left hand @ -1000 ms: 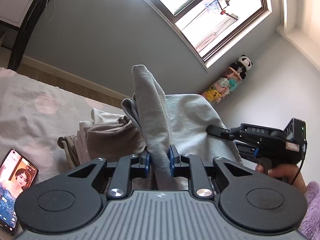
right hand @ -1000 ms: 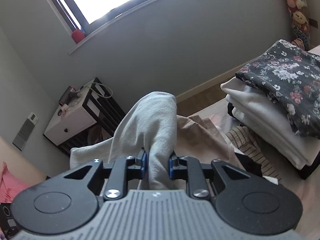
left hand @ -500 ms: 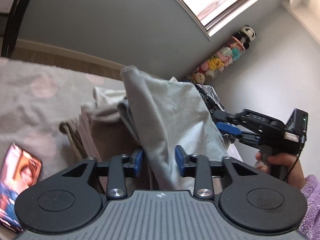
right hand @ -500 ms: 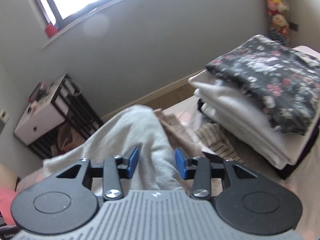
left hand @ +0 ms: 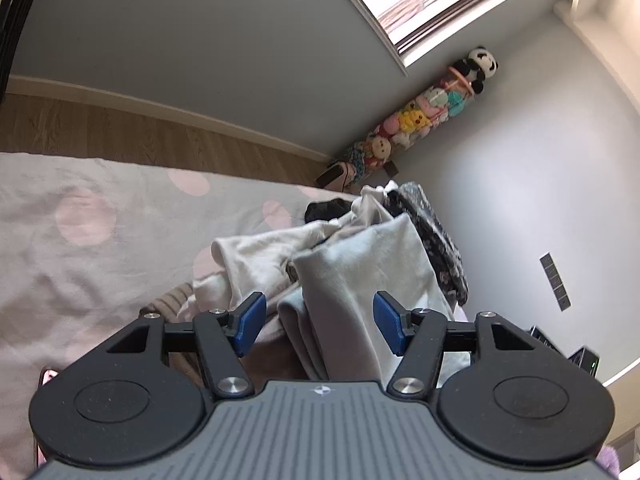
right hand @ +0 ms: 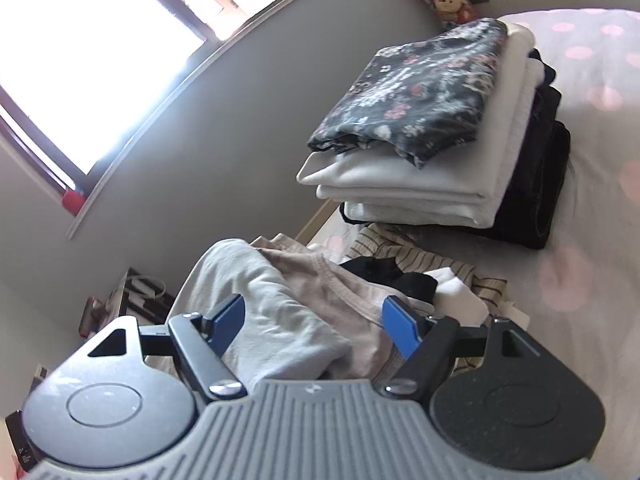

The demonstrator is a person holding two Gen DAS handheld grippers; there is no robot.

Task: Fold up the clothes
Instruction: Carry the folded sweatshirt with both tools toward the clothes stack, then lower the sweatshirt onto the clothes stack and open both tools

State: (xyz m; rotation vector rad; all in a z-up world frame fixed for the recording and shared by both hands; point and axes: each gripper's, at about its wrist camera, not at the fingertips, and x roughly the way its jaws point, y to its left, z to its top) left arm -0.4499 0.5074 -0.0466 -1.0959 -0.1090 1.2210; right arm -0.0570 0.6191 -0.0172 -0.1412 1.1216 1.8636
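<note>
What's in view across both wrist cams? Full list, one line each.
grey garment: 1, pale grey, on the loose pile, between both grippers' open pads
loose pile: several pieces, beige, striped, black, white, on the bed
folded stack: 1, floral on top, white under it, black at the bottom, on the bed
bed: 1, pink with pale dots, under all the clothes
plush toys: several, mixed colours, panda on top, in the room corner
window: 1, bright, dark frame, in the grey wall
red object: 1, on the window sill
shelf unit: 1, dark, by the wall
left hand-held gripper: 1, black with blue pads, jaws opening, touching nothing
right hand-held gripper: 1, same colours, jaws opening, touching nothing
</note>
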